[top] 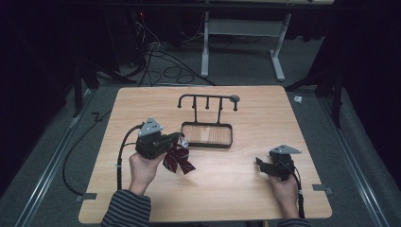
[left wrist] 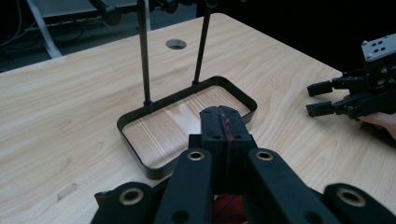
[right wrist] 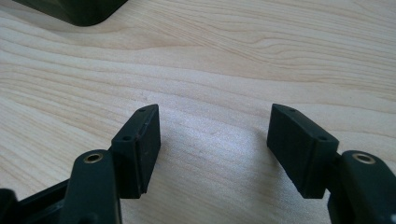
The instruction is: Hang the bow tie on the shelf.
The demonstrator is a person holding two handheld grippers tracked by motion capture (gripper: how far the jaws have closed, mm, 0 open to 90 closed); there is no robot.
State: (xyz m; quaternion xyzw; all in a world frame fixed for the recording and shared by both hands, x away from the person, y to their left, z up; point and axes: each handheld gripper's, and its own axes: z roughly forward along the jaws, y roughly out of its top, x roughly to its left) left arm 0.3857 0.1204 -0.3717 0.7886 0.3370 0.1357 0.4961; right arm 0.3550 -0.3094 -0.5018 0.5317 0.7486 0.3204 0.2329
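My left gripper (top: 176,140) has its jaws pressed together on a dark red ribbon bow (top: 178,160), which dangles above the table (top: 246,189) just in front of the black tray (top: 207,135). The tray's hook rack (top: 208,100) rises right behind it, directly ahead of my jaws. My right gripper (top: 261,163) rests well apart, jaws wide, nothing between them.

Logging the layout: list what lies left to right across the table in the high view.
Left gripper clamping a dark red patterned ribbon bow → black metal stand with a wooden-floored tray → right gripper, jaws open, in the person's right hand.
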